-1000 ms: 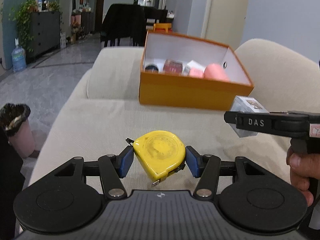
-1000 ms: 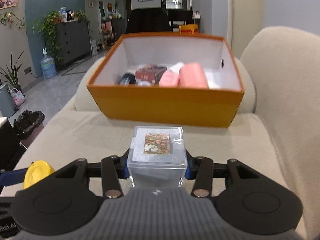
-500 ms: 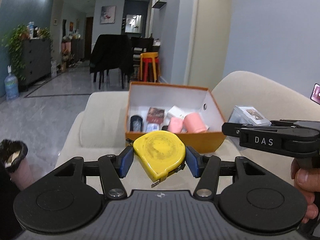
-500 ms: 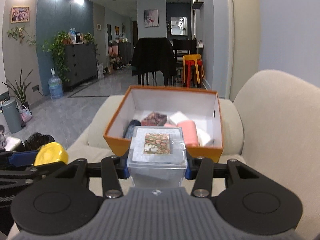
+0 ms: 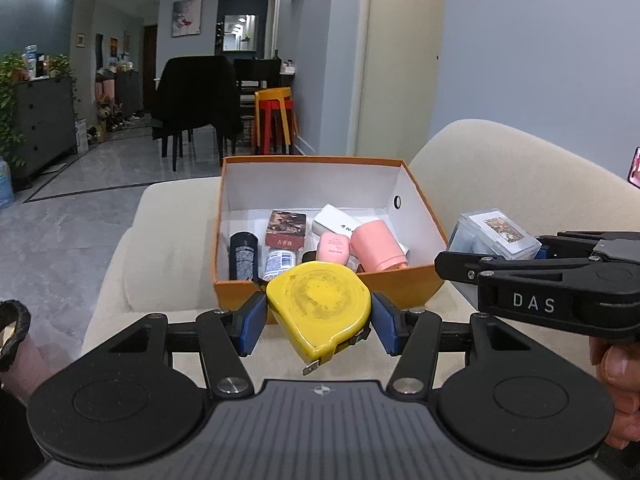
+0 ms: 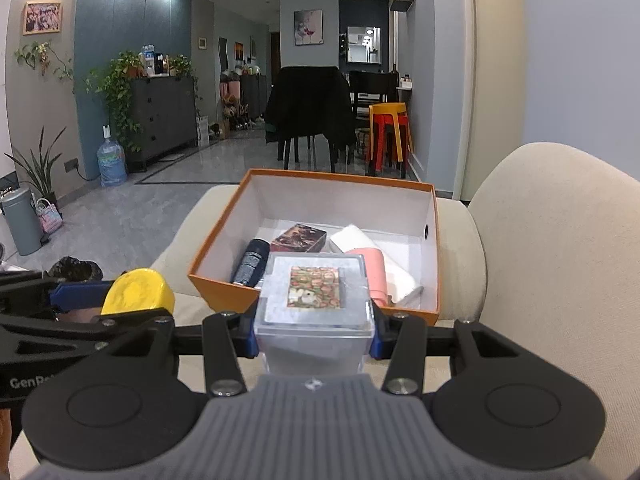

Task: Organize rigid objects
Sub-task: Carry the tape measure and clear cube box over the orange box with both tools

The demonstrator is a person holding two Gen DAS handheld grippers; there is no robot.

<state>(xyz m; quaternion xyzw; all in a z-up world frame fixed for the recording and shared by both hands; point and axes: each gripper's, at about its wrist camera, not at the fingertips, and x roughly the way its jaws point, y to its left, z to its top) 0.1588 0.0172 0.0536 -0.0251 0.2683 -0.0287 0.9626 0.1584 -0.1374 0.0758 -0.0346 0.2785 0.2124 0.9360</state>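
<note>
My left gripper (image 5: 319,316) is shut on a yellow tape measure (image 5: 318,306) and holds it in the air, just short of the near wall of an orange box (image 5: 324,290). My right gripper (image 6: 314,330) is shut on a clear plastic box (image 6: 315,304) with a picture label, held above the box's near edge (image 6: 224,286). In the left wrist view that clear box (image 5: 494,234) hangs to the right of the orange box. The tape measure also shows at the left of the right wrist view (image 6: 138,292). The orange box holds a pink cylinder (image 5: 378,246), a dark bottle (image 5: 243,254) and several small packages.
The orange box stands on a beige sofa seat (image 5: 160,276), with the backrest (image 6: 560,260) to the right. A bin with a black bag (image 6: 78,270) stands on the floor to the left. Chairs and stools (image 6: 390,134) stand far behind.
Both grippers have risen with their objects still held. The view now looks down into the orange box from higher and a little further back.
</note>
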